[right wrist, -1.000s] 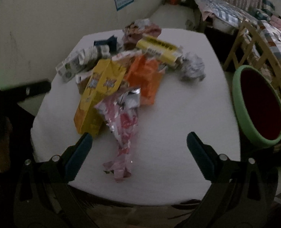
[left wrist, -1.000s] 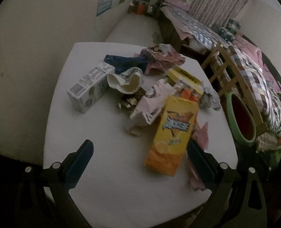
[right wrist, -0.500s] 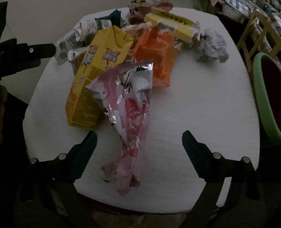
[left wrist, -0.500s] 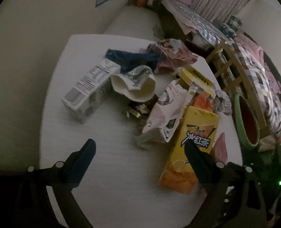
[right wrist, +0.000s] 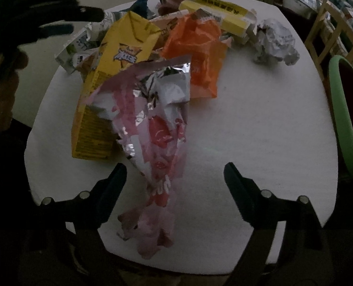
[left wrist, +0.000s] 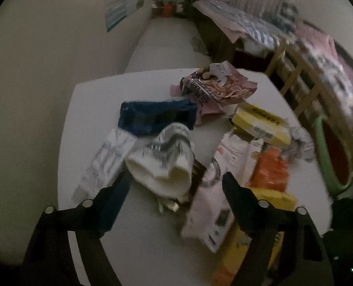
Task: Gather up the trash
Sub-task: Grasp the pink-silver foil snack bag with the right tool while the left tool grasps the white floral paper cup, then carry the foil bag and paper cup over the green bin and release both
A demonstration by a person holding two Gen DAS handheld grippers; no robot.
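Closer now, pink wrapper (right wrist: pixel 152 138) lies lengthwise toward right hand-held gripper (right wrist: pixel 175 181).

Two yellow cartons (right wrist: pixel 119 54) (right wrist: pixel 214 12), one orange bag (right wrist: pixel 198 47), one pink wrapper (right wrist: pixel 157 128), one crumpled paper ball (right wrist: pixel 274 43), one green bin (right wrist: pixel 343 119).

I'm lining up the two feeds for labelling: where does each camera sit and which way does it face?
Left wrist: on the left gripper, open, low over the white table, facing the crushed paper cup, bed beyond.
Right wrist: on the right gripper, open, at the table's near edge, facing the pink foil wrapper; the left gripper shows top left.
Shared: yellow carton, orange wrapper, green-rimmed bin.
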